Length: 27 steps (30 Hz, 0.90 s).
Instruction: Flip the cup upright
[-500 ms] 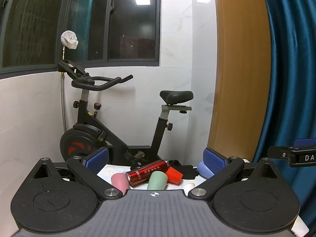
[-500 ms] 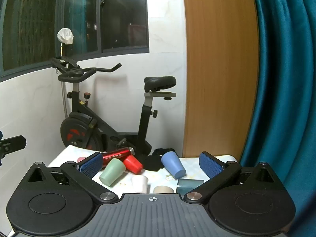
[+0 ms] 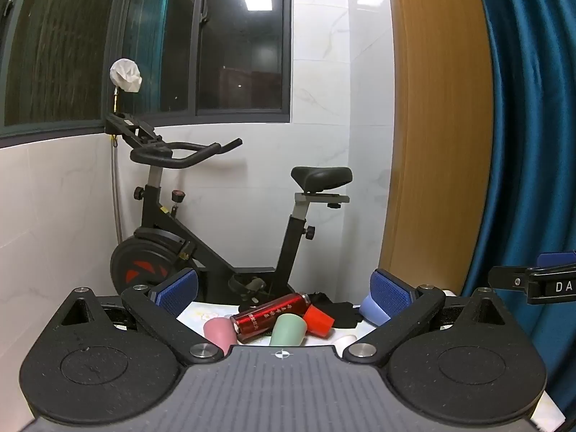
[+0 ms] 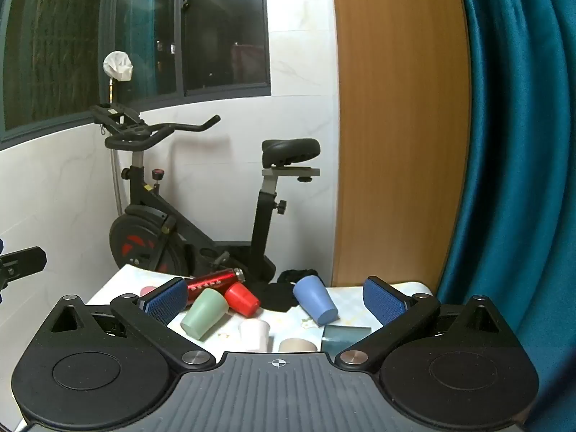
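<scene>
Both claws hang above the near edge of the table [image 4: 115,284], each with its blue-padded fingers spread wide and nothing between them. Left gripper [image 3: 284,289] faces the cluster of cups; right gripper [image 4: 275,297] does the same from further right.

Landmark: the red metal bottle [image 4: 215,281], lying on its side on the patterned tablecloth.

- Green cup [image 4: 204,313]: on its side just in front of the bottle, touching or nearly touching it, mouth toward the far side, base toward the grippers.
- Red cup [image 4: 242,299]: on its side, right of the bottle's cap end, against the green cup.
- Pink cup [image 3: 217,331]: left of the bottle, near its base end; in the right wrist view only a sliver shows behind the left finger pad.
- Blue cup [image 4: 315,300]: on its side, well right of the bottle, base pointing toward the grippers.
- White cup [image 4: 254,334]: in front of the bottle, nearer the grippers, mouth up.
- Beige cup [image 4: 297,345]: beside the white one, mostly hidden by the gripper body; orientation unclear.
- Black cloth [image 4: 277,295]: bunched behind and right of the bottle, between red and blue cups.
- Teal square card [image 4: 342,336]: flat, in front of the blue cup.

Exercise bike [image 4: 162,223] stands beyond the table against the white wall; teal curtain [image 4: 511,144] hangs at far right.
</scene>
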### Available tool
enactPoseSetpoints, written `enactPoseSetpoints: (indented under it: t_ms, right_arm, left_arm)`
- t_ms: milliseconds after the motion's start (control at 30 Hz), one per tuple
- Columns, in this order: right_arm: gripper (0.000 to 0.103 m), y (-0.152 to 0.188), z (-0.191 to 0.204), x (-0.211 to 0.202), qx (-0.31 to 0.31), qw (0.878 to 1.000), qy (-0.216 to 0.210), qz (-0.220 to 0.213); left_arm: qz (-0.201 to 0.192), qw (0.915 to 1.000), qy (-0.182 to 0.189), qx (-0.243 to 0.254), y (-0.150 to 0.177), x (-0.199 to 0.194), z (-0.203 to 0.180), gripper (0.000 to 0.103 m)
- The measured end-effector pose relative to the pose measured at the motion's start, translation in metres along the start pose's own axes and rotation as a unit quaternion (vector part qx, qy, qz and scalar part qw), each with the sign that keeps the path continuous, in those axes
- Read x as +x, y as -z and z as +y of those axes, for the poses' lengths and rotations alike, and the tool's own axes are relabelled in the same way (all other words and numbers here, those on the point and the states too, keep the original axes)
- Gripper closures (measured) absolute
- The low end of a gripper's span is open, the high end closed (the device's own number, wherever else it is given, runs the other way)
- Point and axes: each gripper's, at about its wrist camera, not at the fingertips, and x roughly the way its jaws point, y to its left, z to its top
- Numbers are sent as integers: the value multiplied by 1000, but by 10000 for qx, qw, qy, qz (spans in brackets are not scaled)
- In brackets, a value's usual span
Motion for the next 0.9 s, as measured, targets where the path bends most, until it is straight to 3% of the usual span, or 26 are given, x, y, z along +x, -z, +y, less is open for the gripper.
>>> enactPoseSetpoints:
  t_ms: [900]
  right_arm:
    - [0, 0, 0, -1, 3, 10000, 6, -7]
  left_arm:
    - [-107, 9999, 15, 64, 1, -5, 0, 0]
